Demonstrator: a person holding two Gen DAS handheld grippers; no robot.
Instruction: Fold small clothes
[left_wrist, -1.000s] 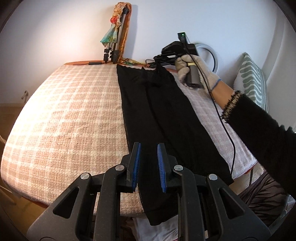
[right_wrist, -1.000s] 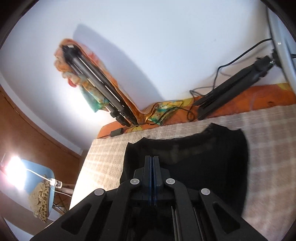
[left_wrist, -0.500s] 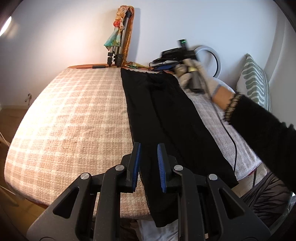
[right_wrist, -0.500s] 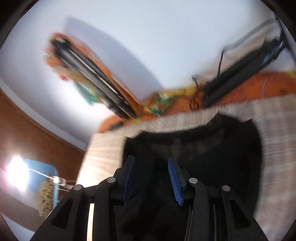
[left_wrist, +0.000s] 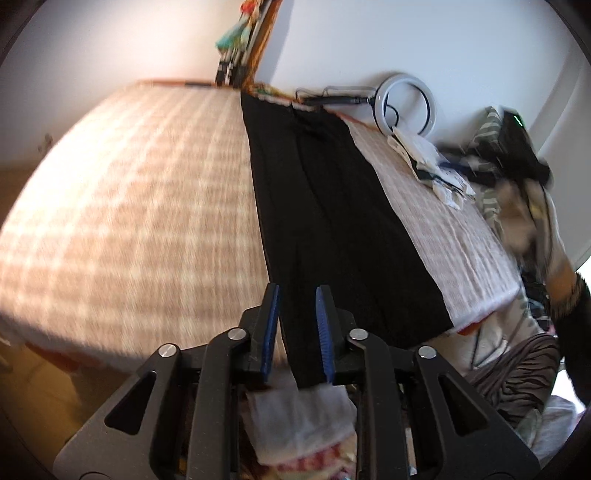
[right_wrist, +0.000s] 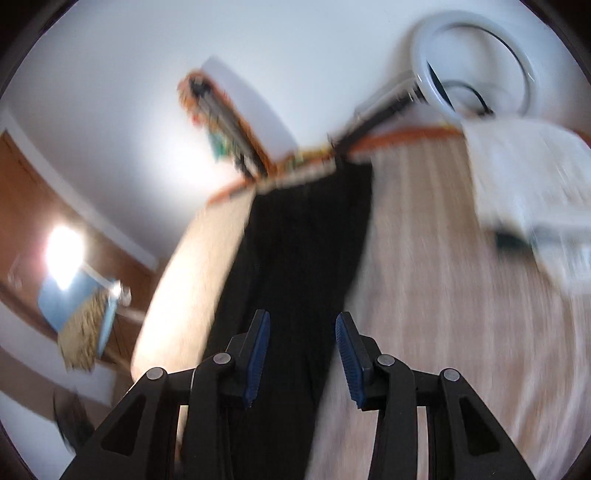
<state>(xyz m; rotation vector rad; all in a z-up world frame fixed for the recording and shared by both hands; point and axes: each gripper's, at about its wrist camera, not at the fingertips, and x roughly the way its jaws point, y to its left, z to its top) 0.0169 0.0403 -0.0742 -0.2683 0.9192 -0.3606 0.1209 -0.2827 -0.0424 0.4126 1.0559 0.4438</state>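
Note:
A long black garment (left_wrist: 332, 221) lies flat along the checked bedspread (left_wrist: 140, 206), its near end hanging over the bed's front edge. My left gripper (left_wrist: 297, 332) is open and empty, with its fingers above that near end. In the blurred right wrist view the same garment (right_wrist: 295, 258) stretches away toward the wall. My right gripper (right_wrist: 301, 354) is open and empty above the garment's right half. In the left wrist view the gloved right hand with its gripper body (left_wrist: 524, 155) is off the bed at the right.
A white ring light (left_wrist: 406, 99) and a tripod (left_wrist: 236, 44) stand at the wall behind the bed. A small pile of light clothes (left_wrist: 432, 166) lies on the bed's right side. More laundry (left_wrist: 303, 417) sits below the front edge. A striped cushion is at the right.
My right gripper let go of the garment's far end, opened, and pulled back to the right off the bed. The far end now lies flat. The left gripper stayed open and shifted slightly.

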